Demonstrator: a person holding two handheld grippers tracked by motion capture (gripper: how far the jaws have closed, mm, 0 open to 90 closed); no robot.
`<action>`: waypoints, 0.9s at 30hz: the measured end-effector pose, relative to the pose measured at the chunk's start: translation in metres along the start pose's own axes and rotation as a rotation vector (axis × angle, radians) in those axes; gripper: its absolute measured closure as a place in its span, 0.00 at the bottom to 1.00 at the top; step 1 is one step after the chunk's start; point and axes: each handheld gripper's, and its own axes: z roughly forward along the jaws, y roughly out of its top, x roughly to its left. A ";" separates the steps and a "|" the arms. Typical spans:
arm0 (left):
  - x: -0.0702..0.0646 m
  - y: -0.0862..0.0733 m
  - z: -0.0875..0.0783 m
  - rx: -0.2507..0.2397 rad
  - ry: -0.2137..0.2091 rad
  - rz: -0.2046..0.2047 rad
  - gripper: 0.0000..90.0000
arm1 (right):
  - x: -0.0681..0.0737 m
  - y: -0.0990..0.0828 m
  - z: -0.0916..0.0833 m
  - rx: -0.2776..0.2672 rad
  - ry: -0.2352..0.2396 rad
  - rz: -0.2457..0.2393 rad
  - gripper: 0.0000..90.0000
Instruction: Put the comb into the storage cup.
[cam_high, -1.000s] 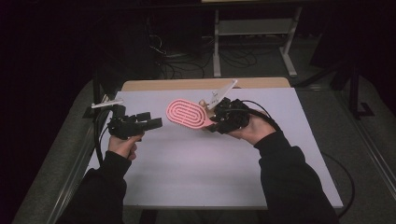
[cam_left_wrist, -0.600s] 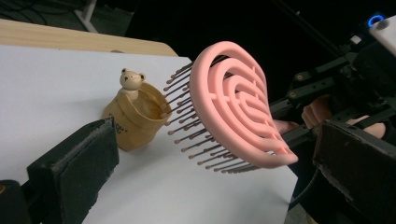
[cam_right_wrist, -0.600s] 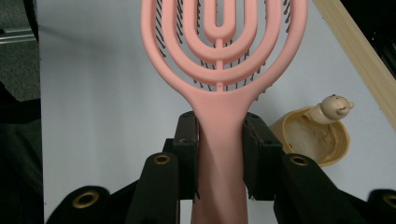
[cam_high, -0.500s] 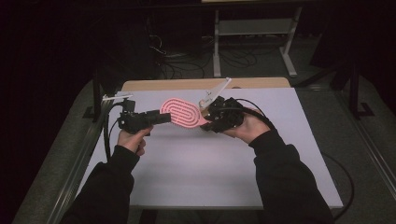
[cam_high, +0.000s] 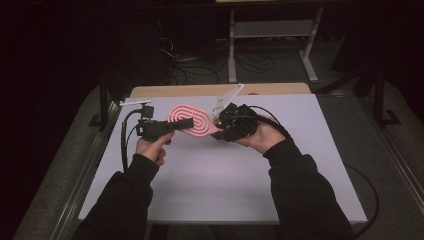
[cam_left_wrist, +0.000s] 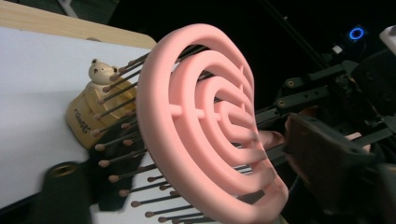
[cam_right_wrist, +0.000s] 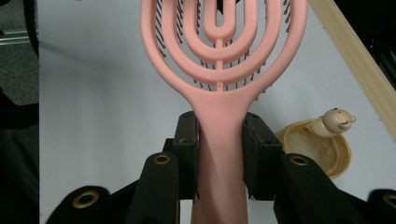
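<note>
The right claw (cam_right_wrist: 219, 158) pinches the pink hairbrush (cam_right_wrist: 222, 60) by its handle: in the right gripper view the two black jaws press against either side of the handle just below where it widens into the head. From that grip the oval head of looped pink rings runs straight out ahead of the jaws, bristles on its far side, held above the white counter (cam_right_wrist: 93, 116).

In the high view the left claw (cam_high: 186, 123) meets the brush head (cam_high: 192, 120) from the opposite end. Its jaws have just been closing, with the head's rim and bristle side between them in the left gripper view; whether the pads already press on it I cannot tell.

Past the brush, a small tan lid topped with a bear figure (cam_right_wrist: 329, 135) lies on the counter, just beside the wooden edge strip (cam_right_wrist: 355, 56) at the counter's far side.
</note>
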 end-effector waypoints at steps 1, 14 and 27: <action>-0.001 0.000 0.001 -0.001 0.003 -0.006 0.27 | 0.000 0.000 0.000 0.001 0.001 0.000 0.76; -0.004 -0.002 0.003 -0.057 -0.004 -0.033 0.51 | -0.002 -0.002 0.002 0.002 -0.020 0.013 0.76; -0.003 0.000 0.011 -0.095 -0.120 -0.070 0.68 | -0.005 -0.007 0.009 0.008 -0.031 0.040 0.77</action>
